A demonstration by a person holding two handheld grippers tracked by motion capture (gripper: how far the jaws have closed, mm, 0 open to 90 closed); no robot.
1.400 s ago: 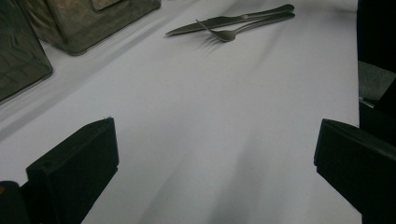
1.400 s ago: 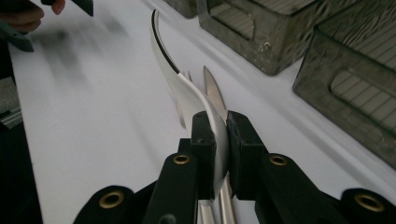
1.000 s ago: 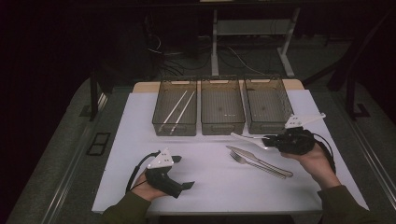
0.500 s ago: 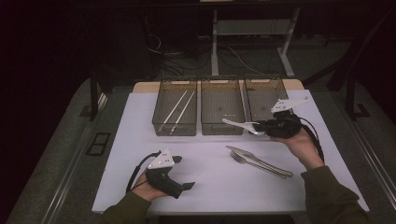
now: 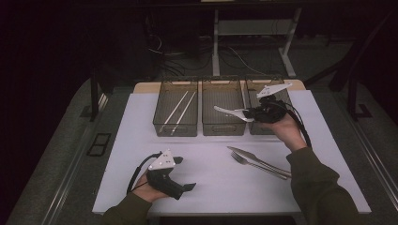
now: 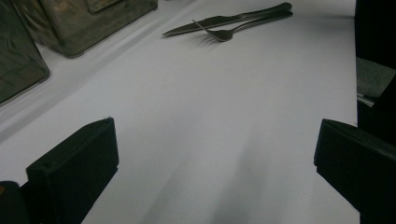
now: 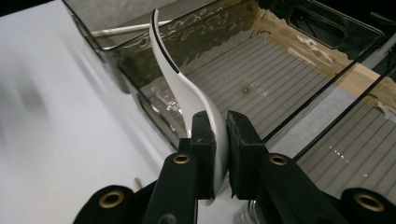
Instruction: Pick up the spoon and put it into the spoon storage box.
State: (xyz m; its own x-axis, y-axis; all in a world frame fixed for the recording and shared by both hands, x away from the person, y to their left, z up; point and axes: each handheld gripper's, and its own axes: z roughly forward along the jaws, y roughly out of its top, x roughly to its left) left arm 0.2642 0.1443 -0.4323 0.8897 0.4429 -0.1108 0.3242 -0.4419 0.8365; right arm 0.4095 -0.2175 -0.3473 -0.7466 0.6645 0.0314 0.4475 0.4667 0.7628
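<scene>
My right gripper [image 5: 248,114] is clamped on the white curved plastic spoon [image 7: 187,93] by its bowl end, handle out over the middle clear plastic bin [image 5: 223,101] — lined up for dropping in. Left gripper [image 5: 185,186] rests released on the table [image 5: 141,117], near-left, out of the way.

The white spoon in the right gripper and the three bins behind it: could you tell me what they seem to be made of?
The white spoon, clamped in the right gripper, looks like glossy ceramic or hard plastic: smooth, opaque, with a sheen. The bins look like clear, smoke-tinted plastic: the table shows through their walls, and their floors are ribbed.
</scene>
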